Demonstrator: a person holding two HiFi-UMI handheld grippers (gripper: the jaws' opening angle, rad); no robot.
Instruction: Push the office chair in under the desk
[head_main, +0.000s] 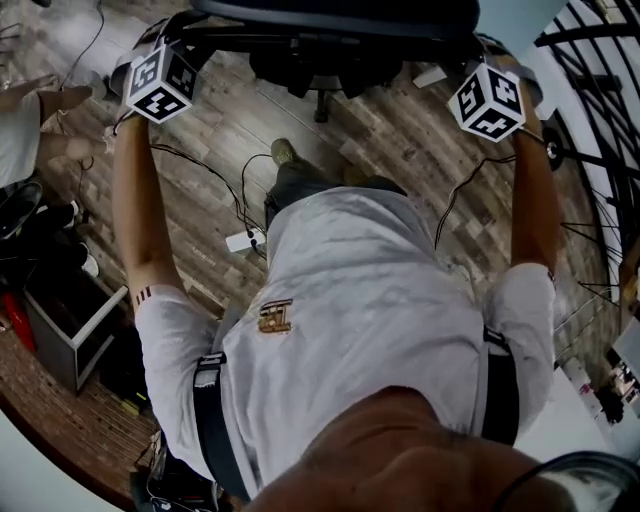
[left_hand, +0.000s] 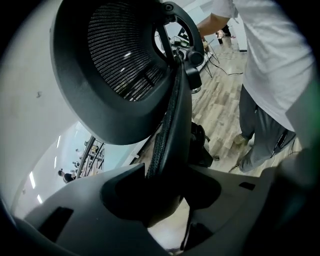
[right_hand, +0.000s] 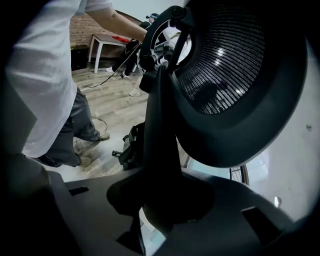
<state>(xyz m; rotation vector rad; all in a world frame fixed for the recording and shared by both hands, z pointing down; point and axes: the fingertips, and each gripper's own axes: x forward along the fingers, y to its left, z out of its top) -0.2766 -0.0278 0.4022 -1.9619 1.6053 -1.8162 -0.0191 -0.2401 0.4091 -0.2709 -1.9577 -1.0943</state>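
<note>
Cables (head_main: 215, 185) trail over the floor by your feet, just behind the office chair (head_main: 340, 20) standing straight ahead of you, so a forward step could snag one. Your left gripper (left_hand: 167, 197) and right gripper (right_hand: 170, 200) each have their jaws part-way closed onto a side edge of the backrest; that thin hold could slip, or an uneven push could swing the chair. No surface shows beyond it, so you may ram an unseen edge.

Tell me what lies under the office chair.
Under the office chair, part of its dark base shows above the wood-plank floor. The chair's top covers the rest of the base and the floor beyond. No desk shows.
</note>
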